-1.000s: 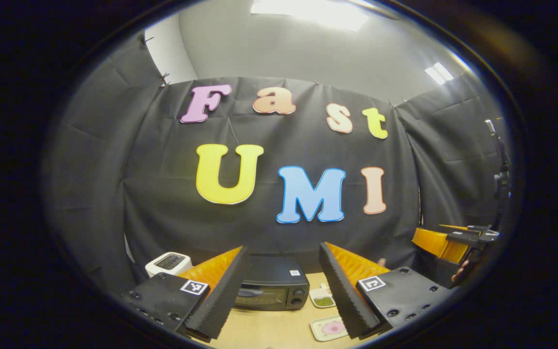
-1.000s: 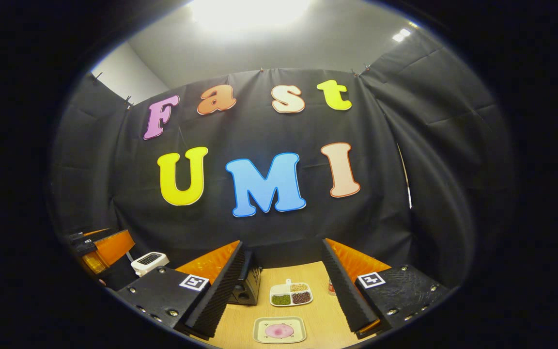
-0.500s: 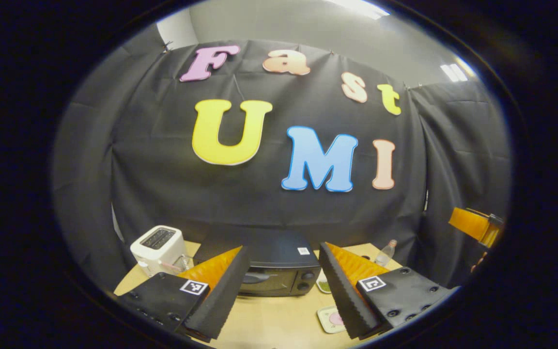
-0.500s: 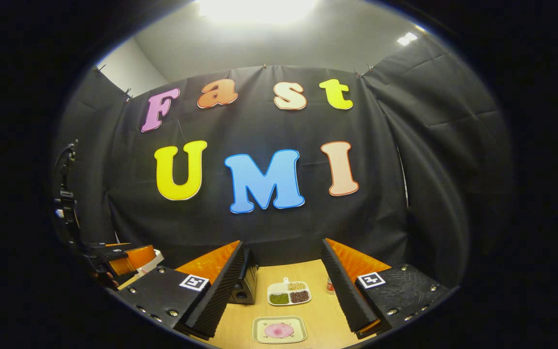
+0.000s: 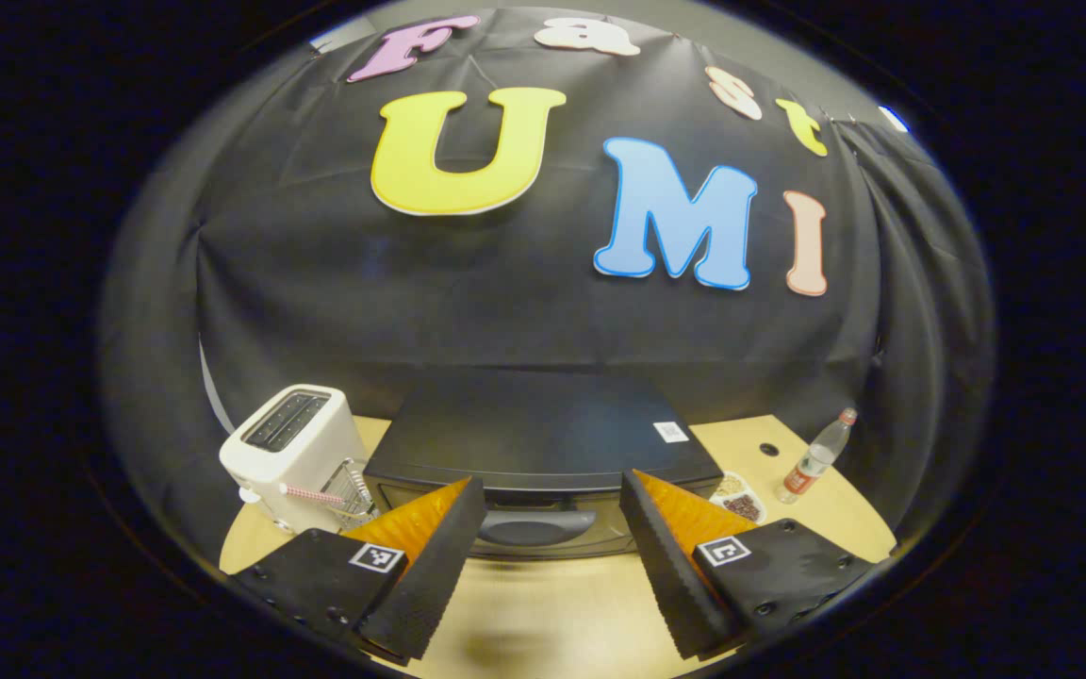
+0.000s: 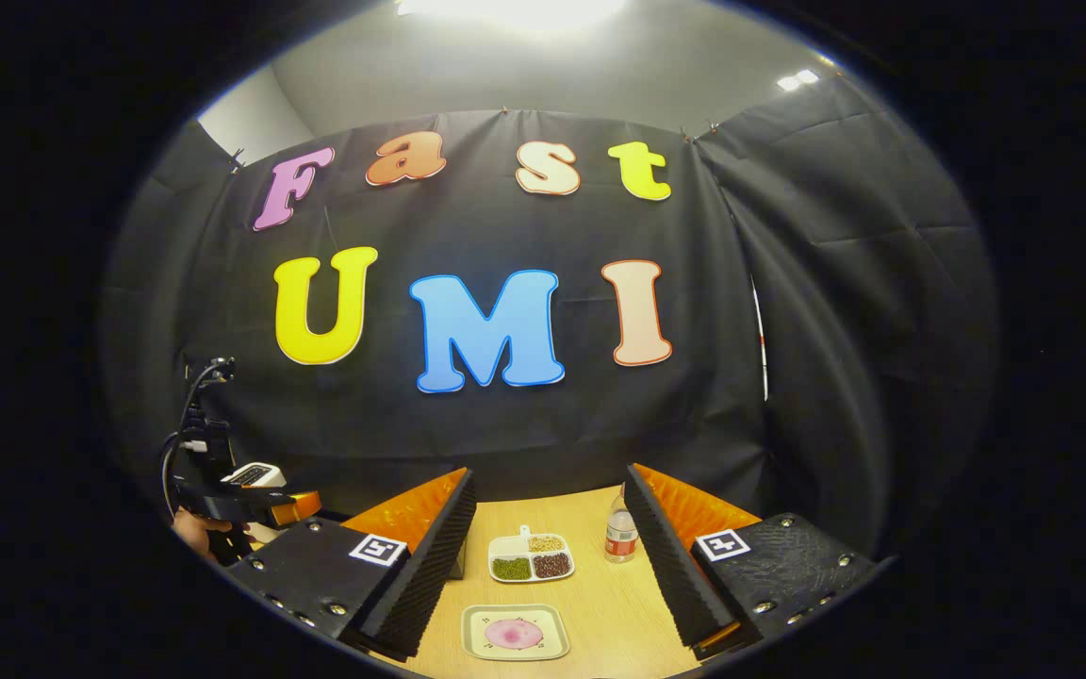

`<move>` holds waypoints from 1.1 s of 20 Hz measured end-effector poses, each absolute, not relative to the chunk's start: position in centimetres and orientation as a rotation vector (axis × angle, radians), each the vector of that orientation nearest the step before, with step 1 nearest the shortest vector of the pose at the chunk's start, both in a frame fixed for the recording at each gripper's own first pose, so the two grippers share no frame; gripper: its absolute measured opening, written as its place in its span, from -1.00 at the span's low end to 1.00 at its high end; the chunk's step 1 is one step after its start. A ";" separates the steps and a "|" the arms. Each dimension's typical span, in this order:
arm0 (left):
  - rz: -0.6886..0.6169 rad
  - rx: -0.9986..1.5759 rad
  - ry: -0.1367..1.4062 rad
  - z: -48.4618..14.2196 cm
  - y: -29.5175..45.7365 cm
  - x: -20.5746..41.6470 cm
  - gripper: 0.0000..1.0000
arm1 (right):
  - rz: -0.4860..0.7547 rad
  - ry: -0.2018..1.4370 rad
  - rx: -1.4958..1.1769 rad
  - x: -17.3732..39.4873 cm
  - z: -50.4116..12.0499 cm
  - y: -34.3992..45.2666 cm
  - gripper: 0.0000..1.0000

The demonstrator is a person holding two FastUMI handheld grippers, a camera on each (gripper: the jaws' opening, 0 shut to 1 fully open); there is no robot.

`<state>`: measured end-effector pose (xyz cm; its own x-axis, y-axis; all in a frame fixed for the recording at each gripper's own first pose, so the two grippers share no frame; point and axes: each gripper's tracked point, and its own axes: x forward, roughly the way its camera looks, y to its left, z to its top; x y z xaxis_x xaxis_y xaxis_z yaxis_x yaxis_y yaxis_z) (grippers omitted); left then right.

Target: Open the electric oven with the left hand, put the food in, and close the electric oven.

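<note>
The black electric oven point(image 5: 543, 429) stands on the wooden table point(image 5: 543, 613) with its door closed and its grey handle point(image 5: 535, 525) facing me. My left gripper point(image 5: 551, 483) is open just in front of the oven, with the handle showing between its fingers and no contact. In the right gripper view, a small square plate with a pink food item point(image 6: 516, 632) lies near the table's front. Above it, my right gripper point(image 6: 551, 476) is open and holds nothing. The left gripper point(image 6: 246, 498), held by a hand point(image 6: 189, 530), also shows there at the far left.
A white toaster point(image 5: 293, 453) with a small wire rack stands left of the oven. A divided dish of beans point(image 6: 531, 556) and a plastic bottle point(image 6: 618, 535) sit behind the pink plate, to the oven's right. Black cloth walls close in the table.
The left gripper has moved forward and tipped down toward the oven, which now looms much larger. The right gripper has turned a little to the right; both stay open.
</note>
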<state>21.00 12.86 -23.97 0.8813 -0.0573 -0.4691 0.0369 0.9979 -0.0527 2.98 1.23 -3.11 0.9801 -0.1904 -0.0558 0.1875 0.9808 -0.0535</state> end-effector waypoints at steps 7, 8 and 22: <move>-0.050 -0.034 0.555 -28.8 13.1 24.2 1.00 | -0.235 0.088 -0.069 3.2 -3.7 0.4 0.92; -0.057 -0.024 0.564 -29.4 12.9 24.4 1.00 | -0.242 0.089 -0.071 3.1 -3.6 0.2 0.92; -0.026 0.035 0.569 -30.9 13.3 23.0 1.00 | -0.228 0.090 -0.074 3.7 -3.5 0.6 0.92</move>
